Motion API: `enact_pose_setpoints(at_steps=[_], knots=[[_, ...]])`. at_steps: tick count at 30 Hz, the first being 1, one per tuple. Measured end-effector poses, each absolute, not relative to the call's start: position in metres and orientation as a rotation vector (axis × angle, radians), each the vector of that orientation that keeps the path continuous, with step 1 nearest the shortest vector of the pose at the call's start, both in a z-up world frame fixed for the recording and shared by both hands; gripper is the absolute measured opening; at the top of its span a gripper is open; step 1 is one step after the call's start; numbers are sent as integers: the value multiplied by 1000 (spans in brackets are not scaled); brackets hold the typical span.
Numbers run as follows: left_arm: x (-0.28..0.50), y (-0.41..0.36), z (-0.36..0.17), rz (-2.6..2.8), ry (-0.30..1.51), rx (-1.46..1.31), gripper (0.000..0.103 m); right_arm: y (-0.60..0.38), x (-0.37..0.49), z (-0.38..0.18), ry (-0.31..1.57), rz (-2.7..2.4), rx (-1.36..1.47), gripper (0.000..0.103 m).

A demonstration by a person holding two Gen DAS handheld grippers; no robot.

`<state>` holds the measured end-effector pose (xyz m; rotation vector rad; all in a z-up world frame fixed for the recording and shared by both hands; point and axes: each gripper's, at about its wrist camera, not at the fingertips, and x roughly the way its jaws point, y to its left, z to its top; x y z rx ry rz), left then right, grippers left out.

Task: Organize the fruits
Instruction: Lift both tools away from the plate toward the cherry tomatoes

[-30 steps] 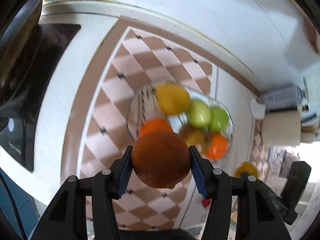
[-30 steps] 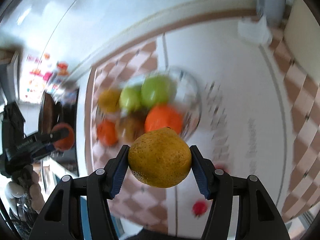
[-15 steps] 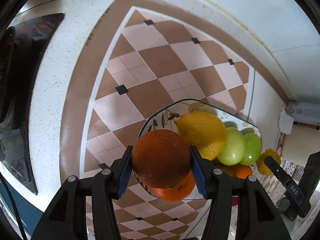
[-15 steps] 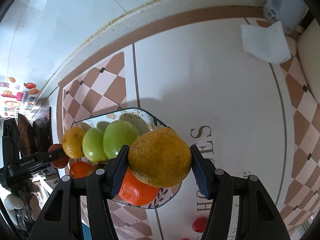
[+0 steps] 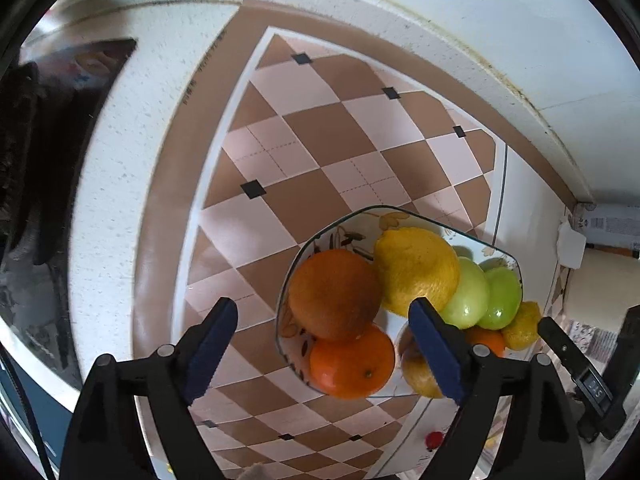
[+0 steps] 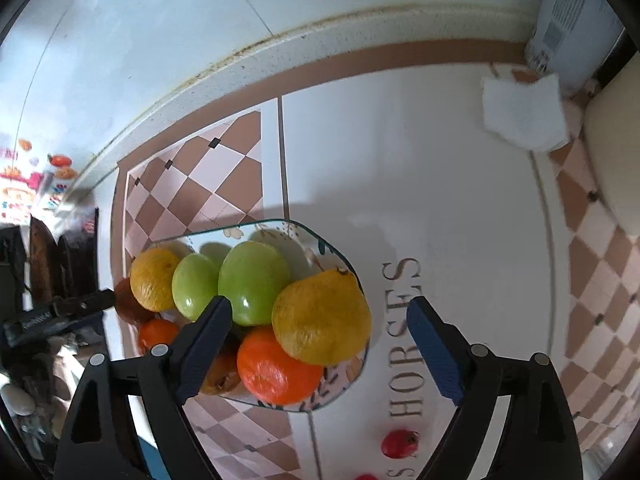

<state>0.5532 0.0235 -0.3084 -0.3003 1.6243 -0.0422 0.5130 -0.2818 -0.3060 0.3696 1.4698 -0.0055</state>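
A glass fruit plate (image 5: 404, 213) with a flower print sits on the checked counter. It holds a dark orange (image 5: 334, 294), a bright orange (image 5: 352, 364), a yellow lemon (image 5: 416, 270) and two green apples (image 5: 468, 296). My left gripper (image 5: 324, 350) is open, its jaws spread either side of the dark orange, which rests on the pile. In the right wrist view the plate (image 6: 320, 232) shows again. My right gripper (image 6: 316, 348) is open around a yellow-orange citrus (image 6: 322, 316) lying on the plate's right side.
A small red fruit (image 6: 400, 443) lies on the white mat lettered "HORSES" in front of the plate. A white paper (image 6: 520, 112) and a white container (image 6: 568, 20) stand at the back right. A dark stove area (image 5: 48, 160) is at the left. The wall runs along the back.
Both grippers opened and let go: the dark orange and the yellow-orange citrus now rest on the plate's pile. Both cameras came closer to the plate.
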Motion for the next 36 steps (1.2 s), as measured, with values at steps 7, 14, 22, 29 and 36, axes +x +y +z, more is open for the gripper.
enact_pose_setpoints(at_steps=[7, 14, 22, 29, 36], knots=[[518, 12, -271, 22, 1492, -101, 88, -257, 481, -272, 1414, -30, 200, 94], [472, -2, -244, 27, 1390, -20, 88, -236, 438, -244, 1373, -27, 142, 94], [425, -17, -203, -20, 1287, 29, 88, -225, 391, -204, 1304, -31, 138, 94], [387, -21, -164, -60, 1207, 50, 88, -221, 350, -154, 1217, -31, 140, 94], [348, -18, -122, -82, 1125, 60, 88, -210, 313, -101, 1133, -10, 141, 94]])
